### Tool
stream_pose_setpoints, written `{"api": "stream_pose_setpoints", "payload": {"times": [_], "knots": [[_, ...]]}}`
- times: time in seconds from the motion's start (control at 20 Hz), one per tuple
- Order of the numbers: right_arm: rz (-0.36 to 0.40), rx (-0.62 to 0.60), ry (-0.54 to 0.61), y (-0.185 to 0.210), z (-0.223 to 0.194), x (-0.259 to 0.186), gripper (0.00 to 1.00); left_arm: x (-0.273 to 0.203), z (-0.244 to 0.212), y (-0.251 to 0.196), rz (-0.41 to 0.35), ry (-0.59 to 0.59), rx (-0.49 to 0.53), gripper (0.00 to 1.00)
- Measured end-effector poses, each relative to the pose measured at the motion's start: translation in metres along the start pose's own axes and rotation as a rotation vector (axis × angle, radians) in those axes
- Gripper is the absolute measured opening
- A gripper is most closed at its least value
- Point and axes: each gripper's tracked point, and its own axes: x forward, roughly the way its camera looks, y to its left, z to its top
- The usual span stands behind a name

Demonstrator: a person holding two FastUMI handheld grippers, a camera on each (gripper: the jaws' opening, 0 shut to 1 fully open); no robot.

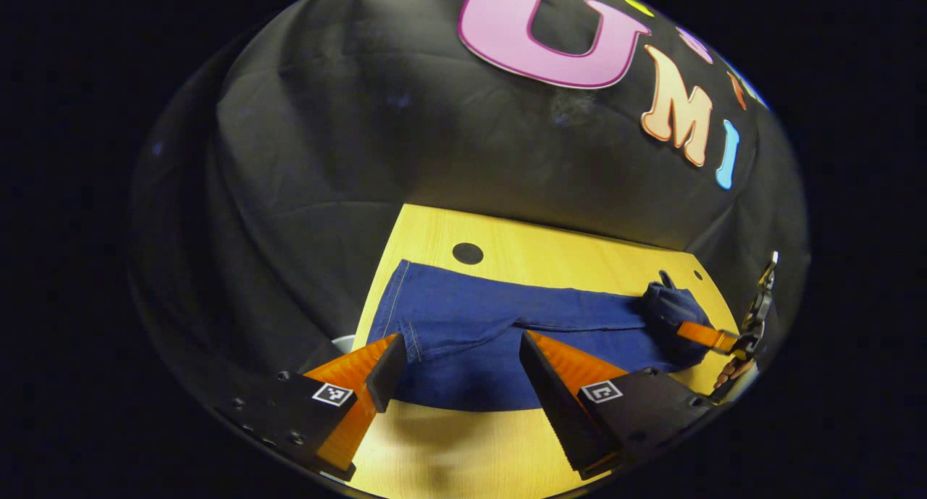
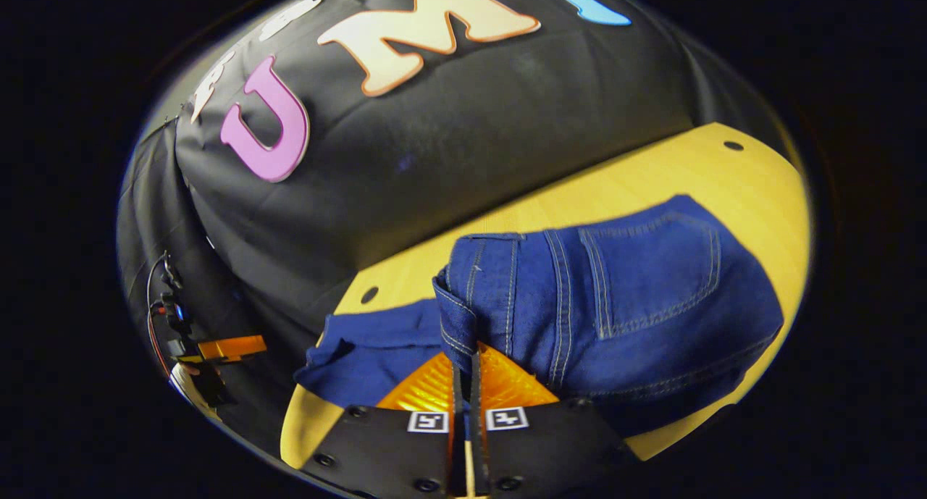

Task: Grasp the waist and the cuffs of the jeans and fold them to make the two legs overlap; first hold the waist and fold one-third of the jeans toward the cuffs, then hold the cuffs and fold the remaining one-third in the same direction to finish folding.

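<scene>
A wooden table stood against the booth's black cloth wall. Blue jeans lay lengthwise across it, legs already overlapped, cuffs toward the left gripper and waist toward the right. The right gripper was clamped narrow on the waistband, lifting that end, probably to carry the first third toward the cuffs. The left gripper hung wide open just above the cuffs, holding nothing, seemingly ready to steady them.
</scene>
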Motion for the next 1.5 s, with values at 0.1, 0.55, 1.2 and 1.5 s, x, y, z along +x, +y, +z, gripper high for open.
{"api": "stream_pose_setpoints", "payload": {"times": [0.1,0.55,1.2,1.5], "knots": [[0.051,0.035,0.069,0.015,-0.022,-0.007,0.34,0.004,-0.004,0.004,0.014,0.009,-0.004,0.98],[-0.018,-0.158,0.062,-0.015,-0.014,-0.064,0.98,0.007,-0.013,0.007,0.102,0.103,0.026,0.95],[-0.086,-0.152,0.017,-0.043,0.01,-0.097,0.98,0.01,-0.011,0.009,0.136,0.113,0.102,0.81],[-0.1,-0.144,-0.005,-0.053,0.019,-0.112,0.93,0.012,-0.008,0.006,0.16,0.046,0.094,0.88]]}}
